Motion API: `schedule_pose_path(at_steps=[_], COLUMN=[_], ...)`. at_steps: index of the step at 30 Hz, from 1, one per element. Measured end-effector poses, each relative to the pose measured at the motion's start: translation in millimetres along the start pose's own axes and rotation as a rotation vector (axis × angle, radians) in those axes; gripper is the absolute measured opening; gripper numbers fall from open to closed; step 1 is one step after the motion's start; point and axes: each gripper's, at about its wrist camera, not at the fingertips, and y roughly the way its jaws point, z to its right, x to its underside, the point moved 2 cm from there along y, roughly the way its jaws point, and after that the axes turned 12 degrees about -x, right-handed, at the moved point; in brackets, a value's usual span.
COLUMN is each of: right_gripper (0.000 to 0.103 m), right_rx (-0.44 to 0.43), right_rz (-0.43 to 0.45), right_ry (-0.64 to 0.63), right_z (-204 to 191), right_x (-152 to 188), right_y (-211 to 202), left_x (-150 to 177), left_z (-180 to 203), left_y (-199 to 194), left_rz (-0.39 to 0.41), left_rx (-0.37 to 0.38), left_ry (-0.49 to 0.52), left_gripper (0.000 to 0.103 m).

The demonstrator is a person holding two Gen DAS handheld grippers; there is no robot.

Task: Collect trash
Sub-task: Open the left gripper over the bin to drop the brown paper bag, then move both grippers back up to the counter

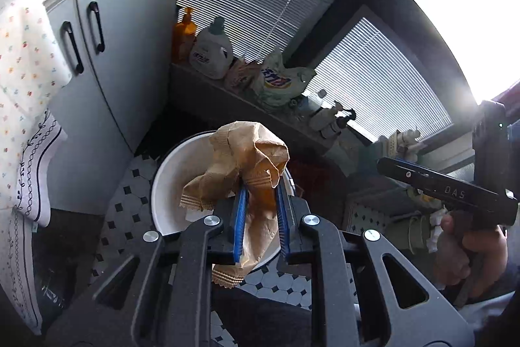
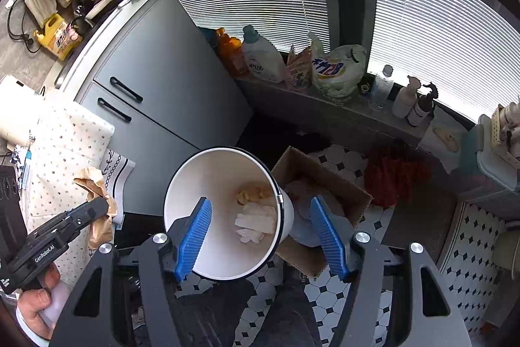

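My left gripper point(image 1: 260, 194) is shut on a crumpled brown paper bag point(image 1: 243, 158) and holds it above the near rim of a white trash bin point(image 1: 169, 178) on the tiled floor. In the right wrist view the bag point(image 2: 97, 194) hangs from the left gripper point(image 2: 104, 204) at the left, beside the bin. My right gripper point(image 2: 260, 210) is open and empty above the white trash bin point(image 2: 208, 181), which holds white tissue point(image 2: 253, 221) and a yellowish wad point(image 2: 250, 192). The right gripper also shows at the right of the left wrist view point(image 1: 390, 165).
A cardboard box point(image 2: 328, 181) stands right of the bin. A grey cabinet point(image 2: 169, 80) is behind it. A window ledge point(image 2: 325, 109) carries detergent bottles and bags. A patterned cloth point(image 2: 65, 145) hangs at the left. A red item point(image 2: 396, 171) lies on the floor.
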Motion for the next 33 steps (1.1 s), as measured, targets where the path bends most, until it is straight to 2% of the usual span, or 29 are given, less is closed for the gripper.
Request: schedule_pose_path(at_steps=[2,3,4,6,13,16,20,33], right_gripper=[0.065,0.066,0.066,0.066,0.067,0.072,0.080,0.095], right_rx=[0.003,0.003,0.002,-0.004,-0.049,-0.077,-0.125,-0.292], right_rz=[0.012,0.017,0.020,0.024,0.015,0.011,0.005,-0.003], right_ry=[0.008,0.008,0.007,0.004,-0.053,-0.099,-0.167,-0.381], right_z=[4.0,5.3,4.8,2.3,-30.1,-55.8,-96.7,-254.5], right_x=[-1.0,-1.8,-2.3,-4.2,-12.8,-18.3,-28.0,-46.2], right_y=[-5.8,-7.8,-8.8,-9.1,0.7,7.1,16.7,41.0], left_x=[-1.9,-2.3,-3.0,-3.9,-6.8,-6.5,-3.3,21.5], left_z=[10.5,12.7,13.2,10.7,-26.8,-50.1,-83.0,-196.3], left_y=[1.1,-0.5,-3.3,-8.9,-34.1,-53.8,-82.4,-183.4], left_rz=[-0.004,0.000,0.011,0.025,0.072,0.115,0.166,0.334], left_rx=[0.027,0.031,0.032,0.039,-0.038,-0.081,-0.148,-0.325], left_ry=[0.018,0.021,0.021,0.012,-0.068,-0.118,-0.193,-0.440], left_gripper=[0.033,0.048,0.058,0.066,0.078,0.084,0.087,0.097])
